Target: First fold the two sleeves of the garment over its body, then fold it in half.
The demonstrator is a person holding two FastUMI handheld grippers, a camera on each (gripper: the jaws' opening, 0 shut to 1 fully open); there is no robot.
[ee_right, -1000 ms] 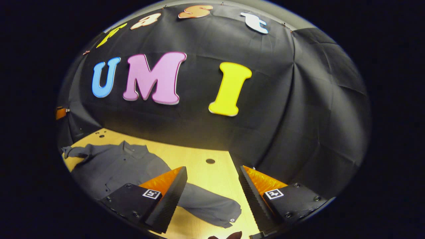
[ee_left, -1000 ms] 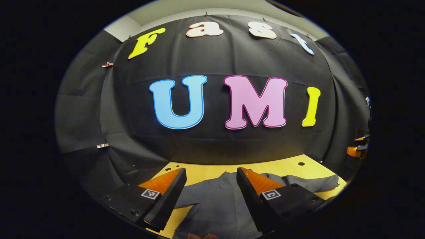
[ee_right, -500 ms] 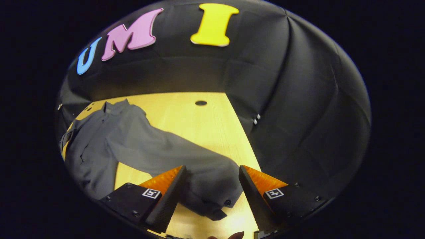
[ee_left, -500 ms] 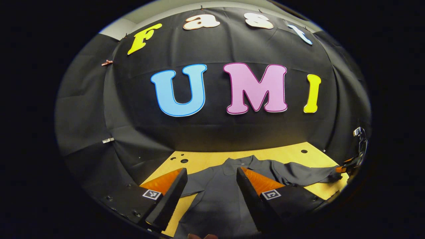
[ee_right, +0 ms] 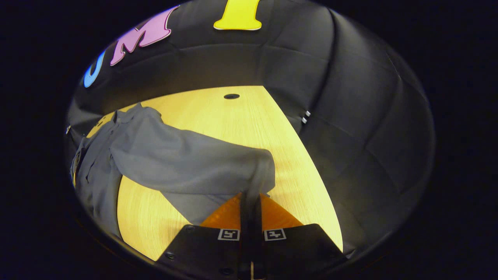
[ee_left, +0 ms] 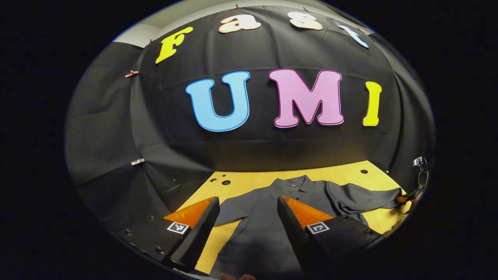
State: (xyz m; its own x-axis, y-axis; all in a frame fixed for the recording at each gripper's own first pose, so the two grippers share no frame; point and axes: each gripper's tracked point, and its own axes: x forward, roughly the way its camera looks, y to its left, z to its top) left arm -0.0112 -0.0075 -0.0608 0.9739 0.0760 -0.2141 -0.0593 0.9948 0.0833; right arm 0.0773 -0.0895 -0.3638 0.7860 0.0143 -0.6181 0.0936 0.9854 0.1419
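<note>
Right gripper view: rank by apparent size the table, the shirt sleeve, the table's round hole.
1. Table, largest.
2. Shirt sleeve, pinched in the right gripper; it sits nearer the camera, which inflates it, but still looks smaller than the table.
3. Round hole, smallest by far.

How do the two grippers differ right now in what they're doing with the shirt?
The right gripper is shut on the sleeve, lifting its cuff end off the table; the left gripper is open and holds nothing. The right one sits at the sleeve's end; the left one hovers over the shirt body. Both point toward the booth wall.
</note>
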